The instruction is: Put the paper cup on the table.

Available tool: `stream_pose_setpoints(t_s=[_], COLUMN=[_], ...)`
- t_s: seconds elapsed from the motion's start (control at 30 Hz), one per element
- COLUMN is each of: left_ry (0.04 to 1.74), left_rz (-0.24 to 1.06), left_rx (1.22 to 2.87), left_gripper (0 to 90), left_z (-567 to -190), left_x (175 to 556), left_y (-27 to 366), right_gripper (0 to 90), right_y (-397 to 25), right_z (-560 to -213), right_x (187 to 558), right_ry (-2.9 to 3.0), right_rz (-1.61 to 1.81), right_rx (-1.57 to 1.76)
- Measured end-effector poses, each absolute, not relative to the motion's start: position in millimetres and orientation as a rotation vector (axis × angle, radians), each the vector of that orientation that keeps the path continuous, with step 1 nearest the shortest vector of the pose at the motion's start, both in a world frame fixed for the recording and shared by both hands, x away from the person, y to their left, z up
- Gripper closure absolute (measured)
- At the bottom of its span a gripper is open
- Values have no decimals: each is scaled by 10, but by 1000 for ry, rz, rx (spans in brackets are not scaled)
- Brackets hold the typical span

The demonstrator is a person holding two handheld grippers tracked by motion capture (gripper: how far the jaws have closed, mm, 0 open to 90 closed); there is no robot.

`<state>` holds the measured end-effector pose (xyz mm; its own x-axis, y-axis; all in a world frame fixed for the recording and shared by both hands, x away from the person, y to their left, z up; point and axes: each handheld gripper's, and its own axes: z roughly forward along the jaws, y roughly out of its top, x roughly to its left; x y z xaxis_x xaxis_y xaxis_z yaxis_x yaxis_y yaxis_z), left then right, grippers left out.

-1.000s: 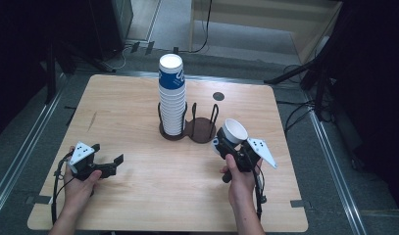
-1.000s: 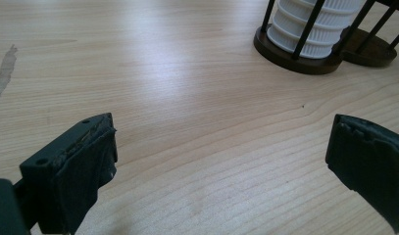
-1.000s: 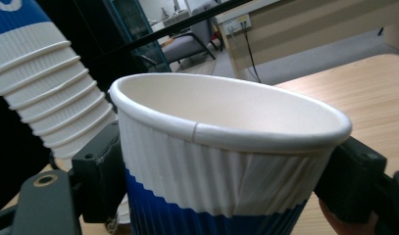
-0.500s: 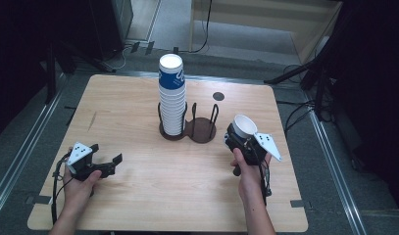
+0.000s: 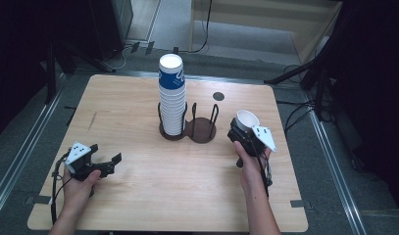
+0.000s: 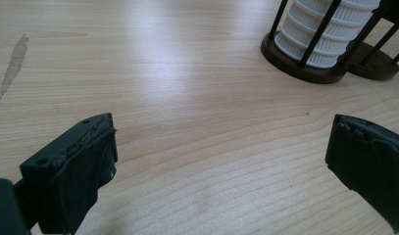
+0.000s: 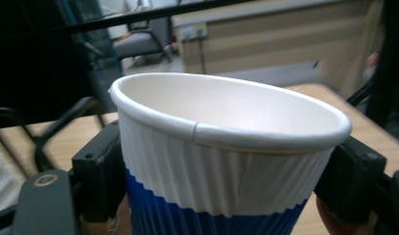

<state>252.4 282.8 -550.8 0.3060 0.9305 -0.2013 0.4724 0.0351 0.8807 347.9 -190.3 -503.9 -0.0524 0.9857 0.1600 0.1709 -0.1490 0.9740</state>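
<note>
The right gripper [image 5: 242, 133] has a paper cup [image 5: 247, 120] clamped between its jaws, and the cup sits up off the bench [image 5: 138, 196], tipped a little, mouth open to the camera. In the right gripper view the cup [image 7: 221, 161] is right up close: white ribbed upper wall, blue band below, rolled rim, empty inside, with a black jaw pressed against each side of it.

Over to the middle of the bench: a tall stack of cups [image 5: 171, 95] stands upright in the left ring of a dark two-ring cup holder [image 5: 189, 128]. The right ring [image 5: 204, 129] of that holder is bare, and the held cup is just beside it, on its right, apart from the wires.

The left gripper [image 5: 105, 165] rests low at the near left part of the bench, well apart from the holder, jaws spread wide with nothing between them. The left gripper view confirms it: bare wood between the two black jaws, a pale scuff mark [image 6: 13, 63] off to the left, and the base of the stack [image 6: 324, 34] in its holder at the top right.

A small dark round spot [image 5: 218, 96] marks the bench behind the holder.
</note>
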Motion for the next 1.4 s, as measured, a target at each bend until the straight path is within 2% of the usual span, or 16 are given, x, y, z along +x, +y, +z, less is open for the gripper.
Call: stream_pose_setpoints(t_s=[0.57, 1.4], left_ry=[1321, 1316], left_rz=[580, 574], left_rx=[1590, 1586], left_gripper=[0, 0], left_z=[-5510, -5512], left_x=[2531, 2531], left_y=[2831, 2840], right_gripper=[185, 176], right_y=[-2019, -1895], right_z=[-5255, -5246], right_x=[3756, 4052], right_ry=[1301, 1363], right_rz=[1187, 1077], right_rx=[1415, 1429])
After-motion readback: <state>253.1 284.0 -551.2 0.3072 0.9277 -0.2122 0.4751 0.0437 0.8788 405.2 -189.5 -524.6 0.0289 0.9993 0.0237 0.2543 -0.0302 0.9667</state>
